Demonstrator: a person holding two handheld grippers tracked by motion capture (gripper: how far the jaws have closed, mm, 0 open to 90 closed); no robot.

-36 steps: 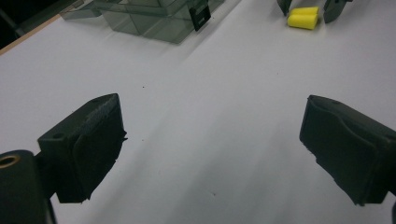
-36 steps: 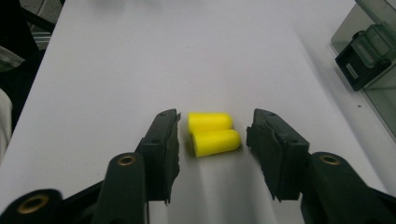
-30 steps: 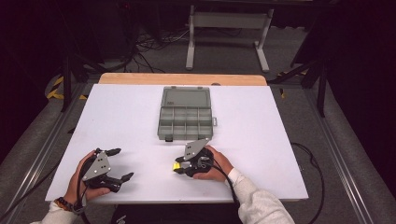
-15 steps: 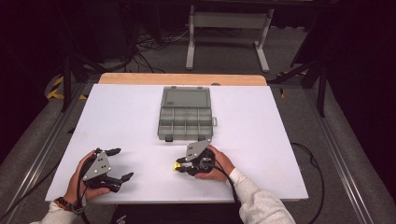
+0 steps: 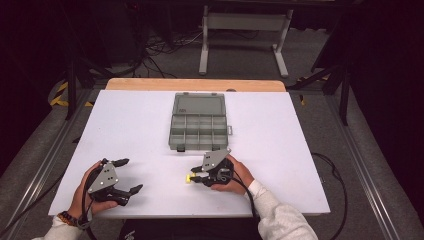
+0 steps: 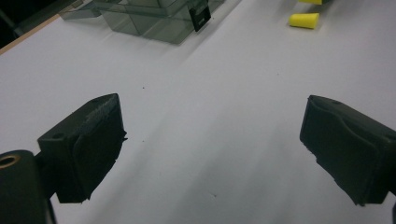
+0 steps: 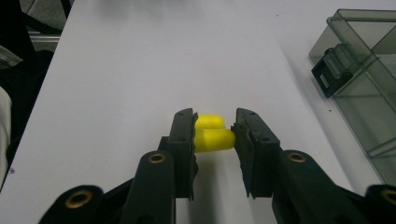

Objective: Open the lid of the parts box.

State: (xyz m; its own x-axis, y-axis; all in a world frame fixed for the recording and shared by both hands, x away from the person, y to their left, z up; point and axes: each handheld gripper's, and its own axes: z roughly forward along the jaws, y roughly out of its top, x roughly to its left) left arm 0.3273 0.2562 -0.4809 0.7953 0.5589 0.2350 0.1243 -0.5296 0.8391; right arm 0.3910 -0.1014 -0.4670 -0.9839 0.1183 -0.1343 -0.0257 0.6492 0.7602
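Here my right gripper (image 7: 215,135) clamps a yellow foam earplug (image 7: 212,139) between narrowed jaws, while my left gripper (image 6: 212,149) gapes wide over the white table (image 6: 196,140).

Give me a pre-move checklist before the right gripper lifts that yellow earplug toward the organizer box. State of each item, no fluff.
1. Right gripper closed on a yellow earplug: ok, both jaws touch it.
2. Only one plug in the grip: cannot tell; a second yellow earplug sits just behind, contact unclear.
3. Organizer box open: ok, lid laid back, compartments exposed.
4. Compartments free: cannot tell, too small to check contents.
5. Left gripper out of the path: ok, open, at the table's near left.
6. White table between gripper and box: ok, bare.
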